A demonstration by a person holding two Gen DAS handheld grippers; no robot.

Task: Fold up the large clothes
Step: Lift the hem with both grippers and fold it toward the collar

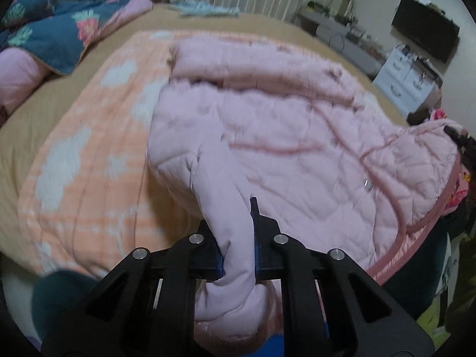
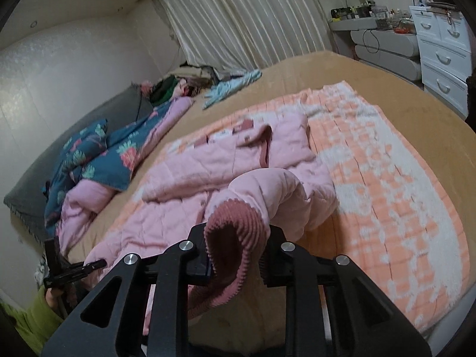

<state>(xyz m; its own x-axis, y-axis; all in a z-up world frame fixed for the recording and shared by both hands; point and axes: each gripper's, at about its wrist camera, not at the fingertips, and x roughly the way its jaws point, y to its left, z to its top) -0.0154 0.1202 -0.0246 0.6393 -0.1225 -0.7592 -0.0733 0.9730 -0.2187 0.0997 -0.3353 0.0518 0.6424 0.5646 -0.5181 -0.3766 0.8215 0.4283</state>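
Note:
A large pink quilted jacket (image 1: 282, 136) lies spread on an orange-and-white blanket (image 1: 89, 154) on the bed. My left gripper (image 1: 236, 238) is shut on a pale pink fold of the jacket's edge, which bunches between the fingers. In the right wrist view the jacket (image 2: 208, 166) lies rumpled ahead. My right gripper (image 2: 236, 255) is shut on the sleeve's dark pink ribbed cuff (image 2: 229, 238), and the sleeve (image 2: 276, 193) arches up from the jacket. The left gripper (image 2: 74, 270) shows at the lower left of that view.
A blue floral quilt (image 2: 98, 154) with pink lining is heaped at the bed's far side by a grey pillow (image 2: 35, 187). Loose clothes (image 2: 190, 80) lie near the curtain. White drawers (image 2: 443, 56) and a cluttered dresser (image 2: 383, 44) stand right of the bed. A TV (image 1: 425, 26) hangs on the wall.

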